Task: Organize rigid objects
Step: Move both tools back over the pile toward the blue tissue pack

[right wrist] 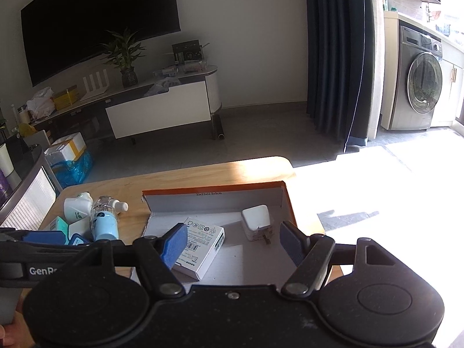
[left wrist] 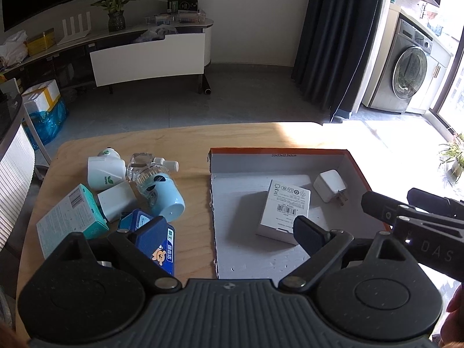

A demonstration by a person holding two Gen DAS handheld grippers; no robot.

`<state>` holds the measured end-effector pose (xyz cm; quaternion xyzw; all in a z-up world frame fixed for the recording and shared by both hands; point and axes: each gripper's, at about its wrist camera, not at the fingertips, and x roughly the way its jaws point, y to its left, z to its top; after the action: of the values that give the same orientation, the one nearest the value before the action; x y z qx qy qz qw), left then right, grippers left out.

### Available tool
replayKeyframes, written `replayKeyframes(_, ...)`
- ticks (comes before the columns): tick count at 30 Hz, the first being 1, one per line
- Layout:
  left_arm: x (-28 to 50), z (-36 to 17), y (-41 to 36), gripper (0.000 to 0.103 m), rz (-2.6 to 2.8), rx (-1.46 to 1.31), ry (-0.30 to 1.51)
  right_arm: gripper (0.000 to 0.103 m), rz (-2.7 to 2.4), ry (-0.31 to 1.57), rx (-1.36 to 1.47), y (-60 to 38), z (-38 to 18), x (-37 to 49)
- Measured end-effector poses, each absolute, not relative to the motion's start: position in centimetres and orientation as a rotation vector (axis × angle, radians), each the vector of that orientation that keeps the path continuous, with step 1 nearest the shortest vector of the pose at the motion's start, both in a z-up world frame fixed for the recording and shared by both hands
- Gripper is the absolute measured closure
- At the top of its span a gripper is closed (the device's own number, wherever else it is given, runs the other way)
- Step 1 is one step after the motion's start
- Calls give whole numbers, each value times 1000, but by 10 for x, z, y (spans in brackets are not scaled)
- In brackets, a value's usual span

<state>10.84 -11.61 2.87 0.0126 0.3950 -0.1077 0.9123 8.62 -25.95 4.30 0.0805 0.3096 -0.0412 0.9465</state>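
Left gripper [left wrist: 229, 232]: jaws stood wide with nothing between them; one pad over the near-left corner of the tray, the other over the blue box outside the tray.
Right gripper [right wrist: 233, 242]: jaws stood wide and empty above the tray; its left pad [right wrist: 175, 245] covered a corner of the white box.
Hidden: the tray's near edge was cut off by both gripper bodies; the blue box [left wrist: 162, 246] left of the tray was half covered by a pad; small print on the boxes could not be read.
White box [left wrist: 285, 210]: lay flat in the middle of the tray, barcode face up, long axis running near to far and tilted slightly.
Charger [left wrist: 330, 185]: lay in the tray's far right corner, just beyond the white box and apart from it, prongs pointing toward the near right.
Tray [left wrist: 275, 161]: shallow cardboard, orange outside, white inside; it held only the white box and the charger.
Pile left of the tray: teal box [left wrist: 72, 217], white block [left wrist: 117, 201], pale blue device [left wrist: 165, 195] lying on its side, clear bottle [left wrist: 150, 168] with its cap toward the tray, white plug-in unit [left wrist: 105, 171], all crowded together.
Table [left wrist: 191, 145]: wooden, sunlit beyond the tray.
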Motion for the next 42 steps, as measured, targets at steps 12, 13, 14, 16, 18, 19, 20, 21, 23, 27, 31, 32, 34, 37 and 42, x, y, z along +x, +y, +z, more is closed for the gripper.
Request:
replayKeyframes(12,102,29,-96,7,-184,5,802,18,-43,635,138,-240,44,86)
replayKeyframes(13,102,30,-94,7,-180,2,801,18,-39,635,136,-239,45,86)
replayKeyframes(14,102,30,-92,7,-177,-1,802,18,-35,636,135,-237,45,87)
replayKeyframes(16,101,29,-89,7,-171,-6,803,18,-29,636,132,-232,44,87)
replayKeyframes(18,101,29,-84,7,-165,-13,805,18,-21,637,128,-228,44,88)
replayKeyframes(19,101,29,-83,7,-162,-15,805,18,-18,637,125,-226,44,88)
replayKeyframes(20,101,28,-81,7,-160,-18,805,18,-15,637,122,-224,45,88)
replayKeyframes(21,100,28,-80,7,-158,-19,805,18,-11,636,120,-223,45,88)
replayKeyframes(23,100,28,-76,7,-154,-25,805,18,-3,635,117,-219,45,87)
replayKeyframes(27,98,28,-68,7,-139,-32,804,17,11,637,110,-211,45,88)
replayKeyframes(31,96,28,-61,7,-126,-39,803,17,28,639,101,-203,45,88)
replayKeyframes(32,96,28,-59,7,-122,-40,803,17,32,640,99,-201,45,88)
replayKeyframes(34,95,28,-55,7,-115,-42,805,17,39,642,98,-198,44,89)
replayKeyframes(37,94,27,-50,7,-104,-43,806,17,48,645,96,-193,44,90)
replayKeyframes(42,94,27,-40,7,-91,-59,807,17,66,646,83,-183,45,91)
